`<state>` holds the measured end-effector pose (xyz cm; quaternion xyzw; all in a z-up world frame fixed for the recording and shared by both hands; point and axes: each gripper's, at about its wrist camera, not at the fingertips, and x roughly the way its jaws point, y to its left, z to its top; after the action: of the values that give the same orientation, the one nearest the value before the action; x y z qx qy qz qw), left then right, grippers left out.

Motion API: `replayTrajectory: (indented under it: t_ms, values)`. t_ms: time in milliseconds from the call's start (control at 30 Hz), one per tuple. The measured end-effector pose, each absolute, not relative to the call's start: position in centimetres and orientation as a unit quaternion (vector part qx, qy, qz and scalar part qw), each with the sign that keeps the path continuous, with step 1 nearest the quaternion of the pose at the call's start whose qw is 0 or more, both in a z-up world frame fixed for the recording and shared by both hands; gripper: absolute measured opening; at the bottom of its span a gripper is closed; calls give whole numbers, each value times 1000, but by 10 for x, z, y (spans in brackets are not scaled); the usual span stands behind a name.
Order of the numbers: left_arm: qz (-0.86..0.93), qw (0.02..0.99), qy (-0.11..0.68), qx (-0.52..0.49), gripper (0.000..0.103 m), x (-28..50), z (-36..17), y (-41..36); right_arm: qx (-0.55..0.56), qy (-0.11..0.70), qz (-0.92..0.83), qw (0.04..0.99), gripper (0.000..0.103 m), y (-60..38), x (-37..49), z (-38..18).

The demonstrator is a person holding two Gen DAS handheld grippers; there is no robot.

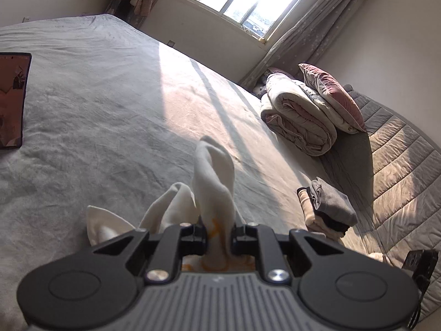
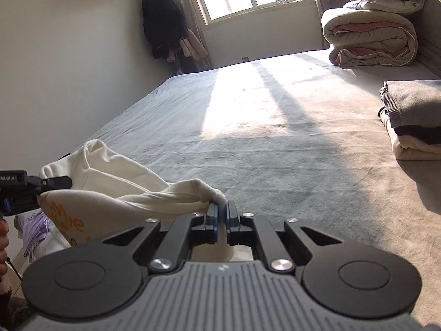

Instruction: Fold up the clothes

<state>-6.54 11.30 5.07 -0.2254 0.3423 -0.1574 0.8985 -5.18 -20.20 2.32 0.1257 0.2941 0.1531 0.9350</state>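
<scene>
A cream white garment [image 1: 213,182] with orange print is held between both grippers over the grey bed [image 1: 110,104]. My left gripper [image 1: 219,238] is shut on a bunched fold of it, which stands up ahead of the jaws. My right gripper [image 2: 222,215] is shut on another edge of the same garment [image 2: 115,190], which stretches left to the left gripper [image 2: 52,183] seen at the frame's left edge. The rest of the garment sags near the bed's near edge.
A stack of folded clothes [image 1: 328,209], grey on top, lies on the bed to the right; it also shows in the right wrist view [image 2: 416,115]. A rolled quilt with pillows [image 1: 303,115] sits at the headboard. A dark tablet [image 1: 12,99] lies at left. Purple cloth [image 2: 35,231] lies below left.
</scene>
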Motion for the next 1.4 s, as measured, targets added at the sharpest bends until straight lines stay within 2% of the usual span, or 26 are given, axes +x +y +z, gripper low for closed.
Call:
replayTrajectory:
  t_ms: [133,233,300,367,400,467,533,567,600,733,767,800,833,867,900,1067,1167,1267,1333,1400]
  values:
    - [-165,873,415,-194,16,-79,16,110,102,329,159,925,6,-188,-51,15]
    - [-172,855,454,-181,22,-85,-7,118,79,363,169,913,7,-175,-52,2]
    - [-178,853,450,-194,27,-85,-5,127,68,380,175,906,8,-170,-52,-5]
    - [-181,859,433,-205,41,-82,3,135,62,389,178,902,12,-168,-52,-9]
    - [-181,863,425,-205,43,-79,8,138,62,391,179,901,15,-169,-51,-9]
    - [-175,869,412,-209,49,-69,15,144,78,398,183,895,16,-174,-48,-10]
    - [-170,868,410,-221,50,-54,15,148,93,407,188,889,24,-178,-45,-11]
    - [-172,865,413,-226,50,-47,13,149,99,411,189,886,41,-180,-44,-11]
    - [-172,861,420,-230,50,-39,10,148,100,412,188,886,53,-181,-43,-12]
    - [-158,852,439,-238,48,-20,-5,141,95,411,193,886,53,-179,-38,-16]
    - [-155,849,438,-251,38,-19,-9,142,92,406,196,888,53,-177,-37,-17]
    - [-151,847,436,-264,26,-17,-12,143,89,401,198,890,45,-175,-37,-18]
    - [-147,846,432,-276,22,-16,-14,145,82,395,194,894,36,-173,-37,-19]
    - [-138,850,422,-284,16,-17,-14,146,75,388,189,899,13,-171,-36,-19]
    - [-129,855,413,-288,15,-19,-12,146,75,382,186,902,1,-171,-36,-20]
    - [-106,887,328,-307,8,-46,19,151,104,298,136,939,0,-186,-53,9]
    - [-100,906,283,-299,7,-60,47,152,117,247,105,956,0,-200,-68,39]
    - [-91,915,274,-282,8,-67,65,152,143,256,141,946,2,-206,-70,49]
    - [-81,915,282,-276,7,-71,71,154,149,290,155,933,14,-198,-65,42]
    - [-66,916,289,-271,8,-77,68,158,145,301,160,929,16,-189,-63,33]
